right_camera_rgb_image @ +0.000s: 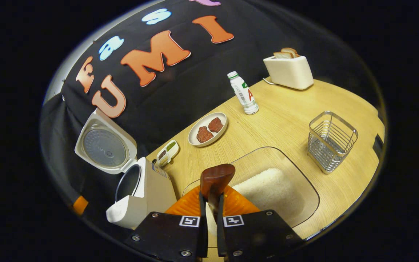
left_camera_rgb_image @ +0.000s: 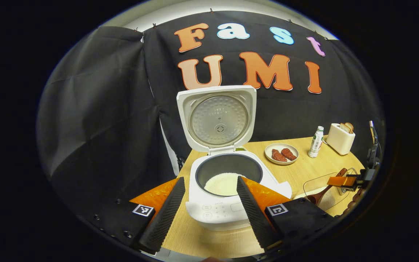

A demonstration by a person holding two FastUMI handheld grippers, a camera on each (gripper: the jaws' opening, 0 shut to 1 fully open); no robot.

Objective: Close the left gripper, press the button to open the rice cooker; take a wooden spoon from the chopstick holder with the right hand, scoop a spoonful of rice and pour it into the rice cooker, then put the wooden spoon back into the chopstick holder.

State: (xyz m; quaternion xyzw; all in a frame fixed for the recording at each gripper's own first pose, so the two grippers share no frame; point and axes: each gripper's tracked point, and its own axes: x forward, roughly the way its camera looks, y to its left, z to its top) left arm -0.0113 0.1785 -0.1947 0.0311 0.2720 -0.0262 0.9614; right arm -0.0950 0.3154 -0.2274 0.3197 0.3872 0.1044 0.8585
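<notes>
On the worktop (right_camera_rgb_image: 286,109) the rice cooker (left_camera_rgb_image: 227,203) sits with its lid (left_camera_rgb_image: 217,118) flipped up, and there's rice (left_camera_rgb_image: 224,183) in the pot. Left gripper (left_camera_rgb_image: 209,214) hangs right in front of it, jaws spread wide with nothing in them. Right gripper (right_camera_rgb_image: 211,214) has its jaws clamped narrow on the wooden spoon (right_camera_rgb_image: 215,180), held over the clear tray of rice (right_camera_rgb_image: 267,189) (bowl end pointing away from the camera). Over to the right, the wire chopstick holder (right_camera_rgb_image: 331,142) stands upright.
</notes>
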